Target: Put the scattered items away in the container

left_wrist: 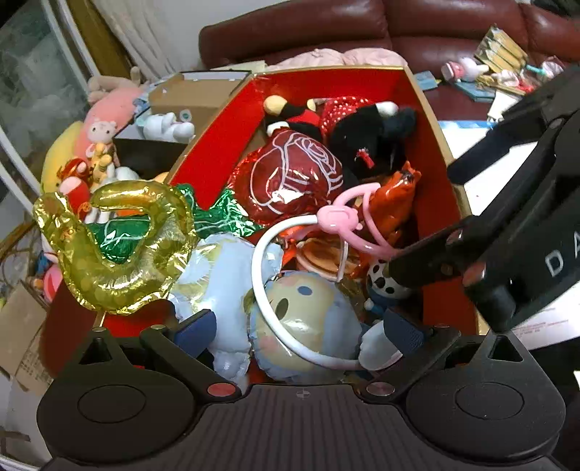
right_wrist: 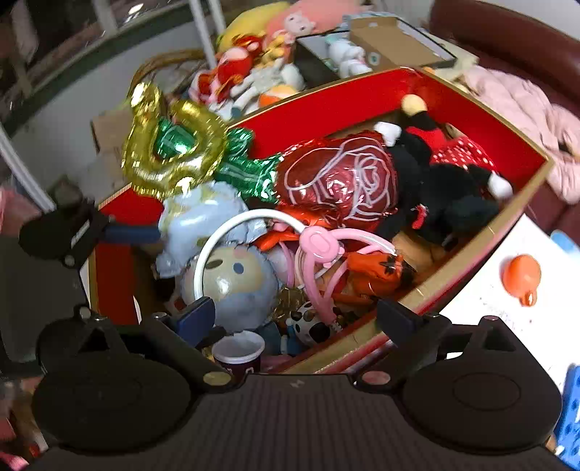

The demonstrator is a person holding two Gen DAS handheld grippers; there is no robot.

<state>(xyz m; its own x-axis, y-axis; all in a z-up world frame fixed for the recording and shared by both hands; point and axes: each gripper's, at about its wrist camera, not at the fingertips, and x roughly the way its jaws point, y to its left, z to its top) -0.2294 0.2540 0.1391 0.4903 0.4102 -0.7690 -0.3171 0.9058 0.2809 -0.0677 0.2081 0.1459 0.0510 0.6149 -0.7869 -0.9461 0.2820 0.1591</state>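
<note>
Nearest the cameras, both sets of tongs are hanging spread apart and gripping nothing: the left tongs [left_wrist: 299, 333] are hovering over the near end of the large red-lined cardboard box with gold edging [left_wrist: 440, 145], and the right tongs [right_wrist: 301, 319] are poised at its near corner, one finger inside and one over the rim. Just ahead of the right tongs, a small white-rimmed purple paper cup [right_wrist: 239, 349] is sitting low in the box. Directly beyond both tongs, a pale blue foil face balloon [left_wrist: 308, 319] is lying under a bent white plastic hoop [left_wrist: 261, 268] joined to a pink looped plastic toy [left_wrist: 339, 217]. Further in, a dark red foil rose balloon [left_wrist: 290, 177] and a black-and-red polka-dot plush mouse [left_wrist: 362, 126] are filling the far half, while a gold foil balloon [left_wrist: 116, 246] is perching on the left rim, only half inside. Judging by how full the box is, the tidying is looking well advanced. Still left, it seems, are a small orange rounded toy [right_wrist: 522, 277] lying on the white desk [right_wrist: 507, 326] to the right of the box, well apart from the right tongs, and the clutter of packets and small figures [left_wrist: 489, 72] on the far maroon leather sofa [left_wrist: 326, 32].
</note>
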